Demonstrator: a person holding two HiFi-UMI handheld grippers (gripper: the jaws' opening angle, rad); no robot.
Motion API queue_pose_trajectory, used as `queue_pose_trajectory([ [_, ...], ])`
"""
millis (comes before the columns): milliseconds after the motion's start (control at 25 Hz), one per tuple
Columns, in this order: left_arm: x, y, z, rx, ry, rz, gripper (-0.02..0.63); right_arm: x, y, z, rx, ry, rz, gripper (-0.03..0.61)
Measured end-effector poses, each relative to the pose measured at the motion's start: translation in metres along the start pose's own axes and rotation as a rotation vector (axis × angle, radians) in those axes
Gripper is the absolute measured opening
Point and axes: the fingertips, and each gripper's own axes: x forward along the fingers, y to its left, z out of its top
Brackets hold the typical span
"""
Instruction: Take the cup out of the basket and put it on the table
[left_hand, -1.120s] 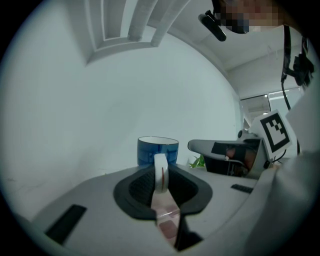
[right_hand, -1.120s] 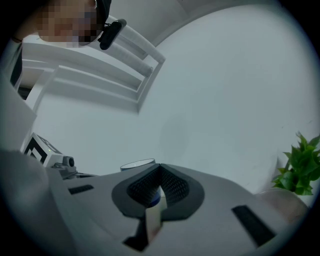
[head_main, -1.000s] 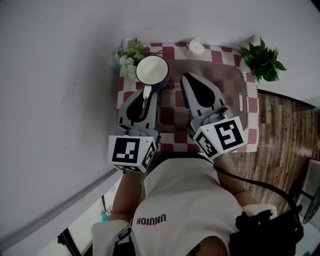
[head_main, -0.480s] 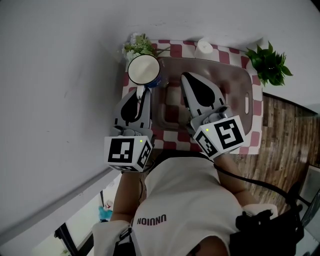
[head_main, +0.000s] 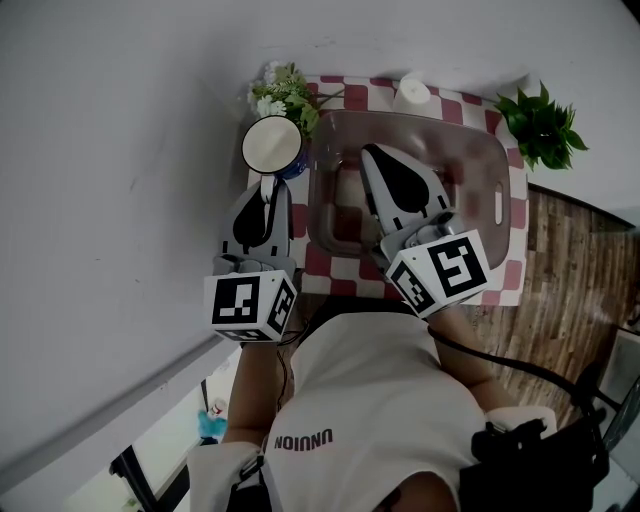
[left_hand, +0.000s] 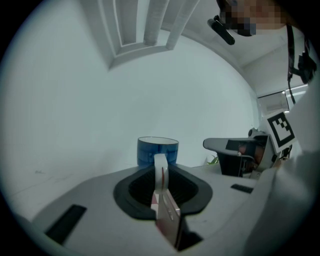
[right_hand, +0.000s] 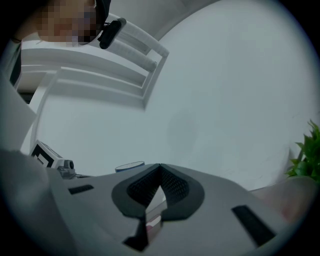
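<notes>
white wall (head_main: 120, 150) behind, red-and-white checked cloth (head_main: 510, 280) over the small table, wooden floor (head_main: 570, 280) off to the right. starting with the head view: clear basket (head_main: 495, 160) in the middle of the cloth, and already outside it, past its left rim, the cup (head_main: 270, 145), mouth up, just beside the flowers (head_main: 285, 95) at the cloth's left edge. carried by the left gripper (head_main: 266, 185), clamped narrow on the handle (head_main: 267, 182), probably so as to keep the body level and clear of the jaws. down on the cloth or hanging just above it? no telling from up here. right gripper (head_main: 375, 155) stretched out level over the basket, likely parked there to steady it or simply keep out of the way; touching it or not, hard to say. green plant (head_main: 540, 125) and a small white cylinder (head_main: 411, 93) along the back edge, well clear. over to the left gripper view: white handle pinched upright between the two pads, blue cup wall (left_hand: 157, 150) just beyond the tips, base hidden behind the jaws. on to the right gripper view: jaws closed tip to tip, nothing caught between them, only the cup's rim (right_hand: 130, 166) peeking over the left jaw and leaves at the far right. judging by all this, lift-out done, set-down next, with care needed not to nudge the flowers.
</notes>
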Motion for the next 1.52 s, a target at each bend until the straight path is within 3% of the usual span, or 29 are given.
queue_pose_trajectory([
  [800, -0.011, 0.03, -0.052, -0.023, 0.045, 0.077, 0.063, 0.011, 0.02, -0.01, -0.027, 0.039, 0.053, 0.017],
  [1520, -0.011, 0.031, -0.104, -0.009, 0.066, 0.103, 0.063, 0.004, 0.021, -0.017, -0.051, 0.061, 0.053, 0.017],
])
